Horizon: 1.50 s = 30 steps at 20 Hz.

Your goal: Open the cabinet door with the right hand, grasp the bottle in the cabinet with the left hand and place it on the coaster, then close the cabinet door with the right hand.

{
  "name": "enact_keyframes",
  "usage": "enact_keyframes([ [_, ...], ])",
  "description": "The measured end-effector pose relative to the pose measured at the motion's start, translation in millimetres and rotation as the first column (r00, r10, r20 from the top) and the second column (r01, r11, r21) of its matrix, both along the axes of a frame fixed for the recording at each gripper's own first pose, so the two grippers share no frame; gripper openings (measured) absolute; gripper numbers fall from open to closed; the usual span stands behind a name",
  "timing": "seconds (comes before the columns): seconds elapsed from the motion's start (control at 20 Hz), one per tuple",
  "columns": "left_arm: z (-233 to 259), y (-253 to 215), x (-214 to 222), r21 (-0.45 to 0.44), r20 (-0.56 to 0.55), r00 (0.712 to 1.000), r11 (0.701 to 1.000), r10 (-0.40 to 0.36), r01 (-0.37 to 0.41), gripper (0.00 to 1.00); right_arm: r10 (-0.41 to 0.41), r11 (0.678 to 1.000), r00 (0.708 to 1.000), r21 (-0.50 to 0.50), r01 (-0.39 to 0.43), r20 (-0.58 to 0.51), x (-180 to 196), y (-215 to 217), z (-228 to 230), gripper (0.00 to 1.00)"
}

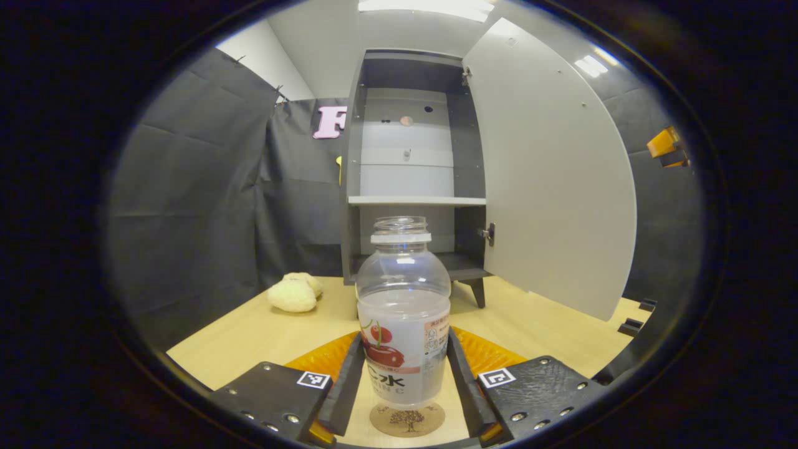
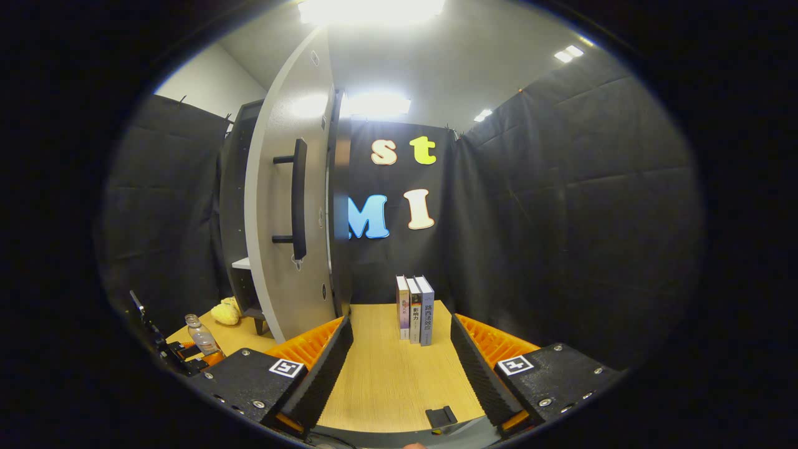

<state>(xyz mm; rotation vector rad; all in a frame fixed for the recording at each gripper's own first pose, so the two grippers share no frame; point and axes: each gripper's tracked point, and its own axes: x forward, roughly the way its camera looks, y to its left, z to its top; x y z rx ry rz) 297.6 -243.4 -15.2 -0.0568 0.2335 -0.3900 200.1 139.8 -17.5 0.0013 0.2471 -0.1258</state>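
Bottle (image 1: 404,324) stands on the coaster (image 1: 407,420) near the surface's front edge, the left claw (image 1: 404,386) spread just clear of it, so placing looks finished; next the wide, empty right claw (image 2: 399,374) must reach the open door (image 2: 290,218).

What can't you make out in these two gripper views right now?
- Left gripper view: whether the fingers press the bottle; its sides hide the contact.
- Left gripper view: the bottle covers most of the coaster.
- Right gripper view: the cabinet door blocks the cabinet interior.
- Right gripper view: book titles too small.
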Motion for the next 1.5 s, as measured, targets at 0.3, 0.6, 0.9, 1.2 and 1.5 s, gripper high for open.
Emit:
enact_keyframes([
  [0.3, -4, -2, -1, -0.003, -0.045, 0.999, 1.0, -0.003, 0.002, 0.71, -0.008, 1.0, 1.0, -0.023, 0.008, -0.004, -1, 0, -3, 0.97],
  [0.6, -8, -1, 0, 0.05, -0.033, 0.999, 0.999, -0.002, 0.003, 0.72, -0.006, 1.0, 1.0, -0.026, 0.006, -0.01, -2, -1, -7, 0.97],
  [0.9, 2, 2, 3, 0.03, -0.077, 0.997, 0.999, 0.029, -0.026, 0.8, 0.029, 0.999, 1.0, -0.038, -0.029, -0.008, 1, 12, -2, 0.97],
  [1.2, 62, 10, -3, 0.033, -0.035, 0.999, 0.999, 0.016, -0.015, 0.79, 0.041, 0.999, 0.999, -0.012, -0.041, 0.029, 6, 14, 15, 0.97],
  [1.5, 136, 29, -20, -0.002, -0.014, 0.998, 0.998, 0.067, -0.067, 0.8, 0.067, 0.996, 0.995, 0.061, -0.072, 0.079, 24, 15, 44, 0.97],
])
